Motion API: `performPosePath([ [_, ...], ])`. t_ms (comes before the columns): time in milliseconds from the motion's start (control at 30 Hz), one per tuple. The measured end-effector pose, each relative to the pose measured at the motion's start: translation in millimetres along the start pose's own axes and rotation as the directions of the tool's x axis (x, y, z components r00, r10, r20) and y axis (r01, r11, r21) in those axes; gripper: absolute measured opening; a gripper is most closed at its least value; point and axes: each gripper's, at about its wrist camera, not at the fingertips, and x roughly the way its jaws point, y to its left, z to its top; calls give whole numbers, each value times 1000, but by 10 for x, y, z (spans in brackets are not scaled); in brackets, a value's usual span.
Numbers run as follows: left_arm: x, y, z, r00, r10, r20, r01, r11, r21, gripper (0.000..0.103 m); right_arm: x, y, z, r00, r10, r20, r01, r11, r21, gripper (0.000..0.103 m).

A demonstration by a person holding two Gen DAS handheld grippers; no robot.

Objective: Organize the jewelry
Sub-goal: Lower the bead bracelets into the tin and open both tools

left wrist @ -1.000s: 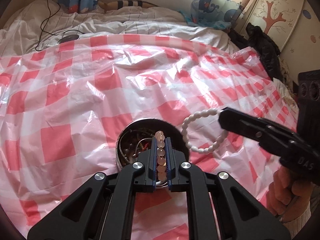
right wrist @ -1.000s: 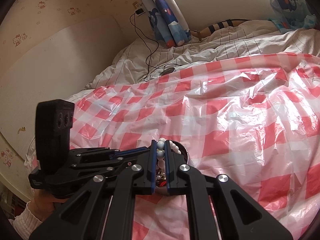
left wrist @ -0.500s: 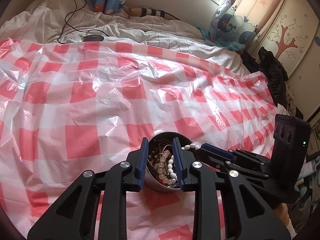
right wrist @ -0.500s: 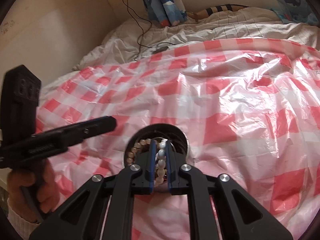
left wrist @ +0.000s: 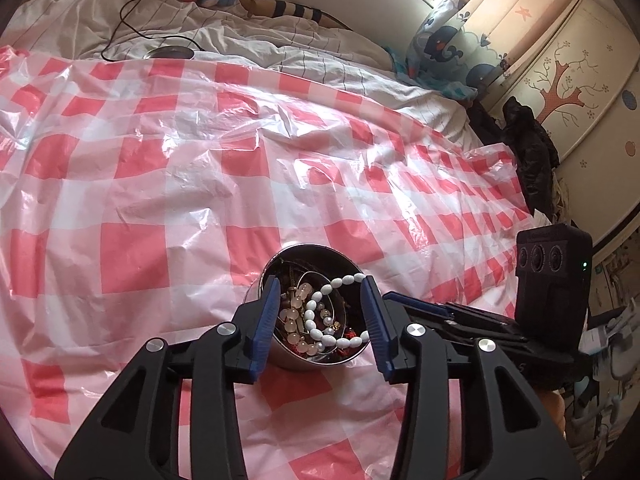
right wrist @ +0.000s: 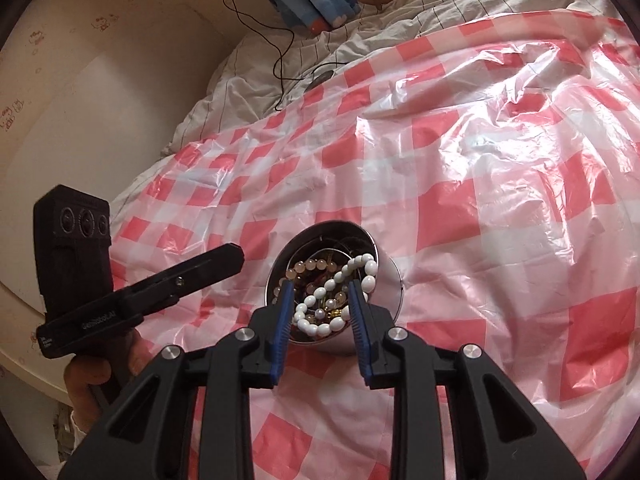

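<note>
A round metal tin stands on the red-and-white checked plastic sheet. It holds a white bead bracelet, a pink bead bracelet and darker jewelry. My left gripper is open and empty, its jaws on either side of the tin. My right gripper is open and empty just above the tin; the white bracelet drapes over the tin's rim, the pink bracelet lies inside.
A rumpled white duvet with a black cable lies beyond the sheet. A dark jacket hangs at the bed's right edge by a cupboard. A wall borders the bed's left side.
Both grippers have opened. The pink bracelet left my left gripper and the white bracelet left my right gripper; both now rest in the tin. Both grippers drew back slightly.
</note>
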Motion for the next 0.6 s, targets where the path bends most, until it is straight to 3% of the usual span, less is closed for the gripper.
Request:
performPosePath([
  [200, -24, 30, 11, 1000, 1, 4, -1, 1000, -13, 44, 226, 289, -132, 993, -121, 1, 119, 980, -160, 29],
  [333, -44, 36, 3, 1000, -4, 6, 5, 1000, -17, 45, 53, 292, -93, 989, -138, 60, 146, 976, -163, 32],
  [400, -25, 38, -4, 1000, -27, -6, 27, 999, -19, 46, -3, 343, -89, 977, -194, 84, 207, 957, -201, 39],
  [533, 116, 64, -47, 989, -141, -41, 138, 988, -75, 48, 69, 426, -155, 941, -323, 98, 337, 897, -284, 45],
  [600, 216, 47, -76, 990, -129, -61, 124, 989, -77, 48, 160, 413, -192, 930, -358, 82, 366, 880, -302, 48],
])
